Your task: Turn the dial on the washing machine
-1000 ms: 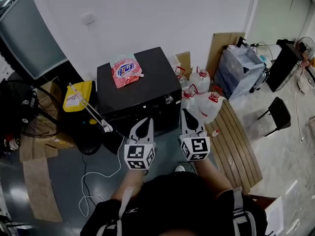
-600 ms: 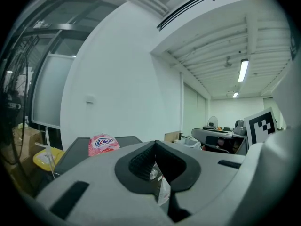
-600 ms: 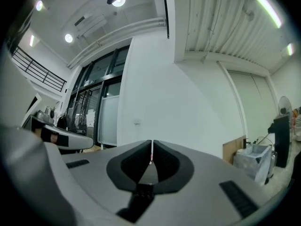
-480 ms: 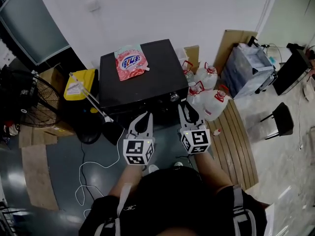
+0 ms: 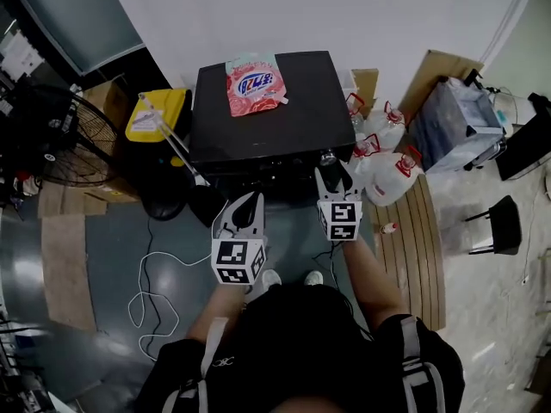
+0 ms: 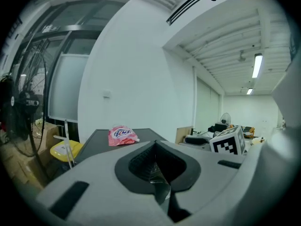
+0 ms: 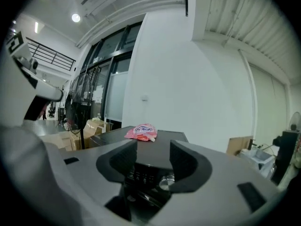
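The black washing machine [image 5: 275, 110] stands against the white wall with a pink detergent bag [image 5: 254, 84] on its lid. Its silver dial [image 5: 328, 156] sits at the right end of the front panel. My right gripper [image 5: 334, 181] is just in front of the dial, apart from it. Its jaws are opening with nothing between them. The dial [image 7: 165, 181] shows low between the pads in the right gripper view. My left gripper [image 5: 249, 203] hangs before the machine's front left, shut and empty, its fingertips [image 6: 161, 188] meeting below the bag [image 6: 122, 135].
A black fan [image 5: 60, 136] and a yellow container [image 5: 155, 114] stand left of the machine. Several water jugs [image 5: 392, 175] crowd its right side beside a wooden pallet [image 5: 422, 248]. A white cable [image 5: 146, 299] loops across the floor. A grey bag [image 5: 456, 123] and a black chair [image 5: 499, 222] are further right.
Both grippers have moved forward toward the machine's front. The right gripper's jaws have gone from shut to open near the dial. The left gripper stays shut.
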